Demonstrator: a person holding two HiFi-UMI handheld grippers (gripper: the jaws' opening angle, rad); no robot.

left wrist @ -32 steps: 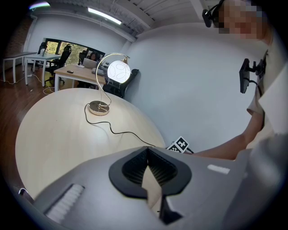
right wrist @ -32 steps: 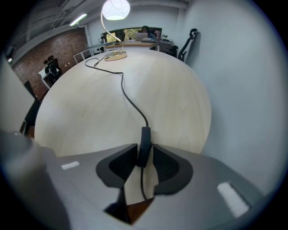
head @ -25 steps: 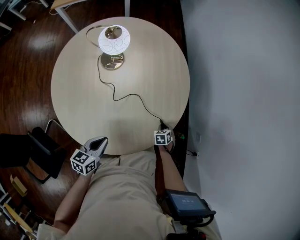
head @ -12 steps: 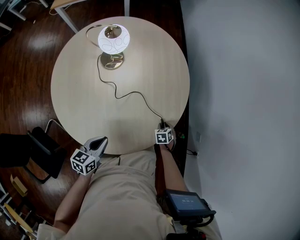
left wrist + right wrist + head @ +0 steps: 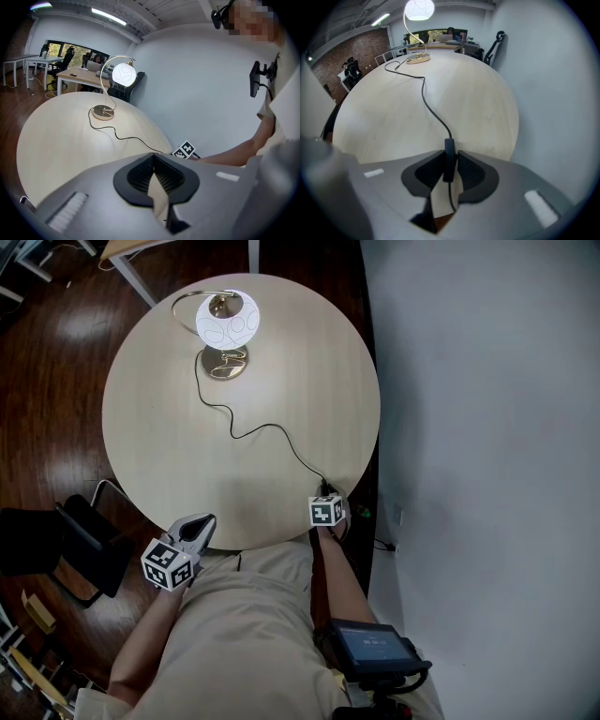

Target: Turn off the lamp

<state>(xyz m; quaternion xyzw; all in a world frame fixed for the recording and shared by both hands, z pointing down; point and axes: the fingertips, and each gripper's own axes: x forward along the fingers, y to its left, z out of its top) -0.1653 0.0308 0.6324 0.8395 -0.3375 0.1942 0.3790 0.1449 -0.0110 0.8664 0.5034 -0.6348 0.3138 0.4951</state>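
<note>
Pinching the inline switch (image 5: 449, 149) between the just-closing jaws of the right gripper (image 5: 450, 164), apparently to kill the lit lamp (image 5: 228, 322), with the left gripper (image 5: 153, 159) parked shut and empty.

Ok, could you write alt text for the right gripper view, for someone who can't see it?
The right gripper, whose grey jaws have just been closing, pinches a black inline switch on a cord at the near edge of a round pale table. The cord snakes across to a lamp with a white globe shade at the far side.
</note>
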